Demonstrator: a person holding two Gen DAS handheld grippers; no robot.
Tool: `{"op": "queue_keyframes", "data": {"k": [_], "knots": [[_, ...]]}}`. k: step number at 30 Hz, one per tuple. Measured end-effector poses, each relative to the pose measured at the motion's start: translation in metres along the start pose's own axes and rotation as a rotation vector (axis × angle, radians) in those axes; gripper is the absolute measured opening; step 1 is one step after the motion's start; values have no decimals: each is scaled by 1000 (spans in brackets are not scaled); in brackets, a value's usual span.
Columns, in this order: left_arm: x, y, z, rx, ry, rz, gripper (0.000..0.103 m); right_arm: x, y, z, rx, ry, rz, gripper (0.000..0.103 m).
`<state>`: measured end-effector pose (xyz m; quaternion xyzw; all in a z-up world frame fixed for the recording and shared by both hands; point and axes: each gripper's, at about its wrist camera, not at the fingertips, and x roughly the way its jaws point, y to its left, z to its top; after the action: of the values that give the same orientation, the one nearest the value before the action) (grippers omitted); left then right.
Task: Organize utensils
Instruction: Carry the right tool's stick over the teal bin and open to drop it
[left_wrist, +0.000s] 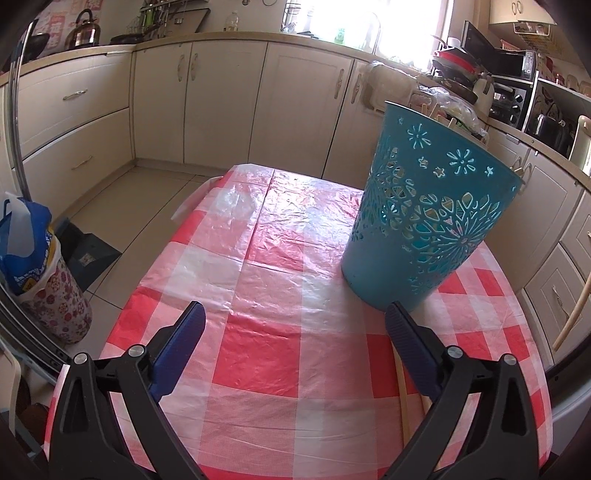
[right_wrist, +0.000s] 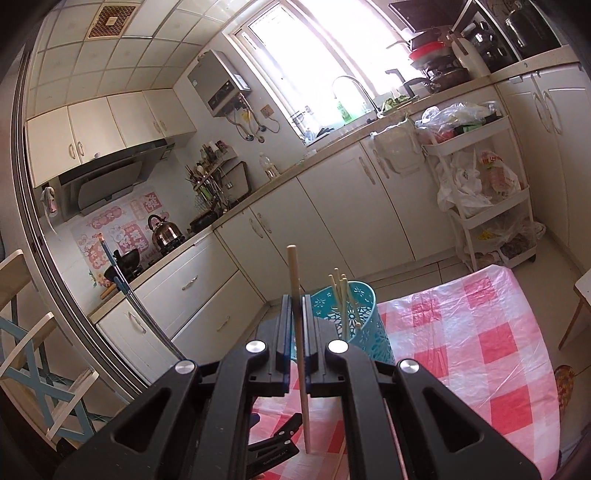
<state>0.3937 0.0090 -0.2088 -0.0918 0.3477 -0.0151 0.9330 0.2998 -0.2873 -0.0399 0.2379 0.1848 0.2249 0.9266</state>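
Observation:
A teal cut-out holder (left_wrist: 428, 221) stands on the red-and-white checked table (left_wrist: 266, 295), to the right of my left gripper (left_wrist: 295, 314), which is open and empty just above the cloth. Two wooden chopsticks (left_wrist: 404, 402) lie on the table under its right finger. My right gripper (right_wrist: 296, 310) is shut on a wooden chopstick (right_wrist: 295, 273), held upright above the table, just left of the holder (right_wrist: 354, 317). Several chopsticks (right_wrist: 341, 295) stand in the holder. The left gripper shows below it in the right wrist view (right_wrist: 275, 448).
Kitchen cabinets and a counter (left_wrist: 221, 96) run behind the table. A floral bin with a blue bag (left_wrist: 44, 273) stands on the floor at the left. A white trolley (right_wrist: 484, 184) stands at the far right, chairs (right_wrist: 37, 350) at the left.

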Motion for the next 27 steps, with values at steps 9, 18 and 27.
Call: {"op": "queue_keyframes", "data": {"k": [9, 18, 27], "knots": [[1, 0, 0, -4, 2, 12, 94, -6, 11, 12, -11, -17, 32, 6], [3, -1, 0, -1, 10, 21, 94, -9, 28, 32, -36, -50, 61, 6], [6, 1, -1, -7, 21, 18, 94, 9, 47, 60, -74, -85, 81, 6]]}}
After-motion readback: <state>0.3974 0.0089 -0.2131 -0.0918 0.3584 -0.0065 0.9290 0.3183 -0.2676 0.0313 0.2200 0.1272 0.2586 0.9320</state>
